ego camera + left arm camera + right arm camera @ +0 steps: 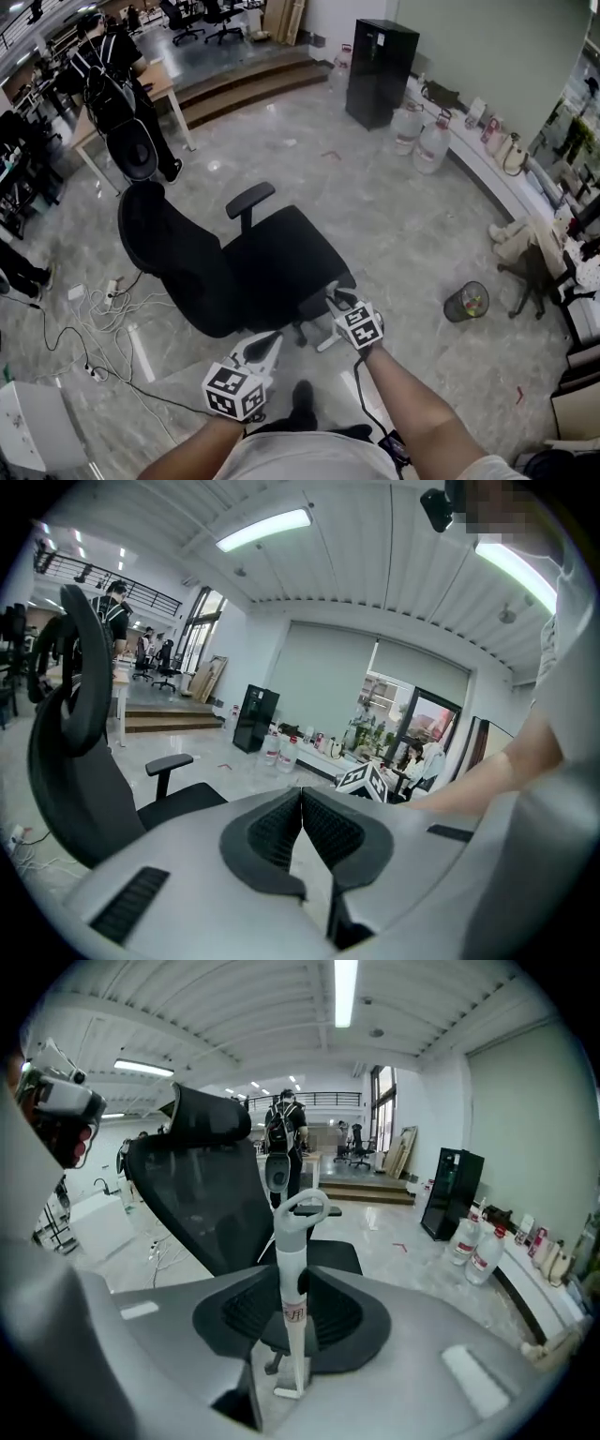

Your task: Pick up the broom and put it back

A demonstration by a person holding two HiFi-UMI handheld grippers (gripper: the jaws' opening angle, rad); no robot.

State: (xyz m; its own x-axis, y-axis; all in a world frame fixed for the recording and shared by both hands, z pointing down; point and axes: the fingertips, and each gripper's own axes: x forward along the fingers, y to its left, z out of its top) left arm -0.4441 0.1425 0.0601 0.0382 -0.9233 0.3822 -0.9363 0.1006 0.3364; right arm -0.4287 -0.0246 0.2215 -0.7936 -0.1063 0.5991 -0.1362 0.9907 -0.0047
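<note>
The right gripper (pixel 292 1321) pinched the broom (pixel 290 1260) on its white handle a little below the hanging loop, which stood toward 12 o'clock in the right gripper view. The brush end was out of sight. The left gripper (pixel 302 810) had its jaws pressed together on nothing. A black office chair (pixel 239 262) stood close ahead at 12 o'clock in the head view. Carrying well probably meant keeping the pinch firm so the long handle could not swing, and steering it round the chair's back and armrest. No storage spot could be made out.
</note>
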